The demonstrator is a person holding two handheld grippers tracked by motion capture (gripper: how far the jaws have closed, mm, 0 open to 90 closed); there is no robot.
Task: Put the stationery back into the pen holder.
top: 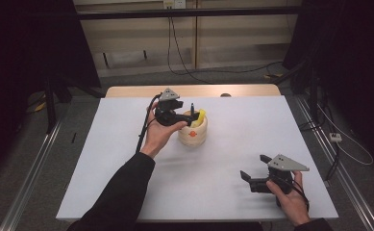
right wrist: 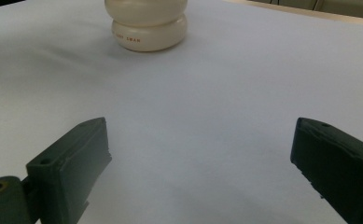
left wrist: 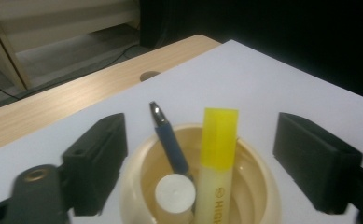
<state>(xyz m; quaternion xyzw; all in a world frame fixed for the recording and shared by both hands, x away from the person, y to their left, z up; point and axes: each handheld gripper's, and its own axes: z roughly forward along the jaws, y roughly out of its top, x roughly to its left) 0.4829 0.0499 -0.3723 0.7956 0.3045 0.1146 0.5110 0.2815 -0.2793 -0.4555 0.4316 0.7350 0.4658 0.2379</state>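
My desk is a wooden top covered almost wholly by a white sheet, a wood strip bare at the far edge. On the sheet stands a cream holder, left of centre.

A cream holder stands upright mid-table; inside lean a yellow highlighter, a blue pen. A white-capped stick stands nearest.
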